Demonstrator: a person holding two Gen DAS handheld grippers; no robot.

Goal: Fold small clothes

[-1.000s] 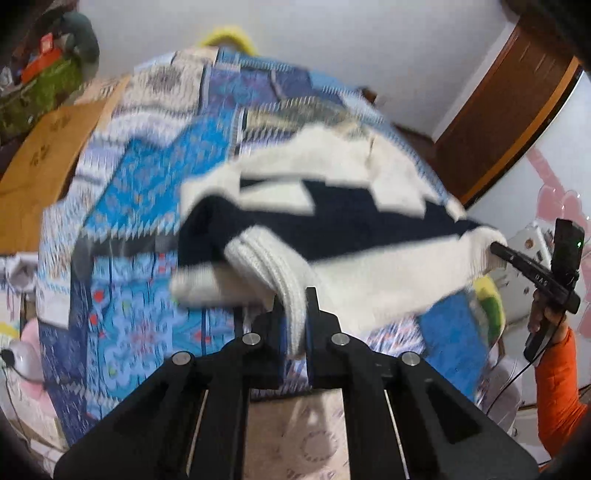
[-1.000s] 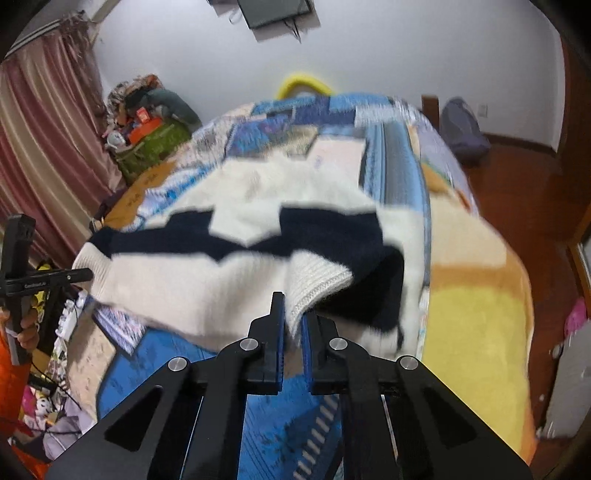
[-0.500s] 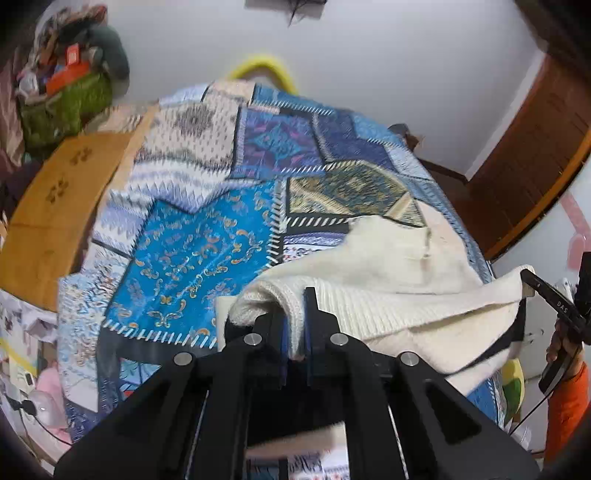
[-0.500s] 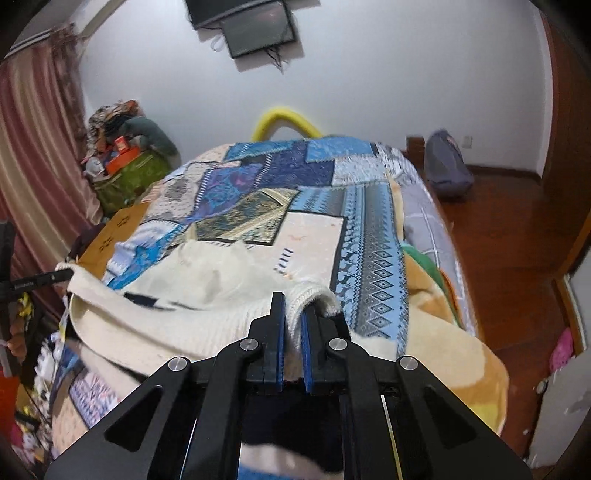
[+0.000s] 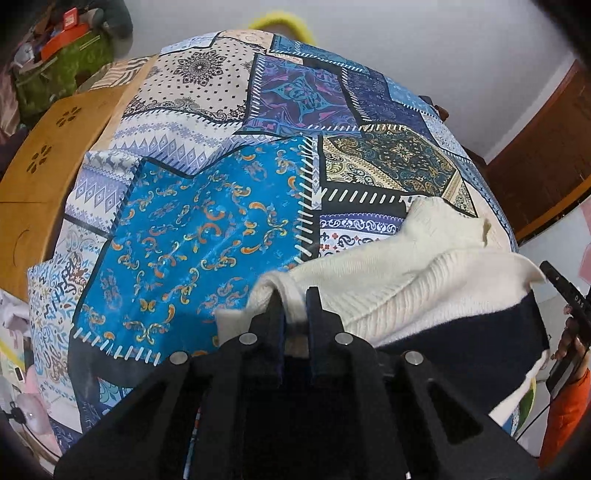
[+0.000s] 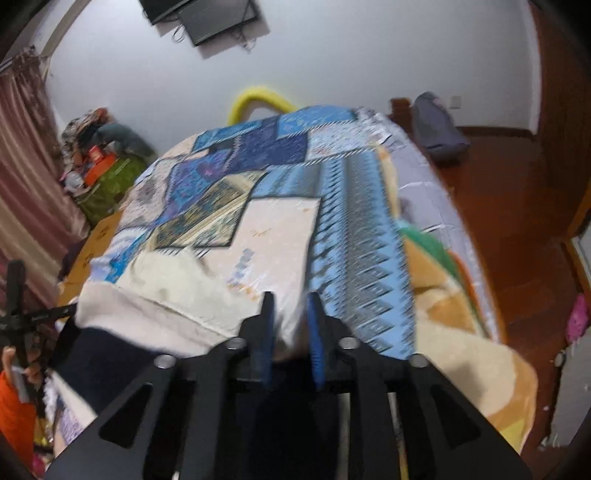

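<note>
Two tools on the sweater, lying on the bed: left tool pinches its cuff; right tool spread, fabric between. Risk: an uneven pull skews the fold.

Home bedroom is indicated: a bed under patchwork quilt ahead of the claw, a curtain at left, wall-mounted screen above, wooden floor at right.
</note>
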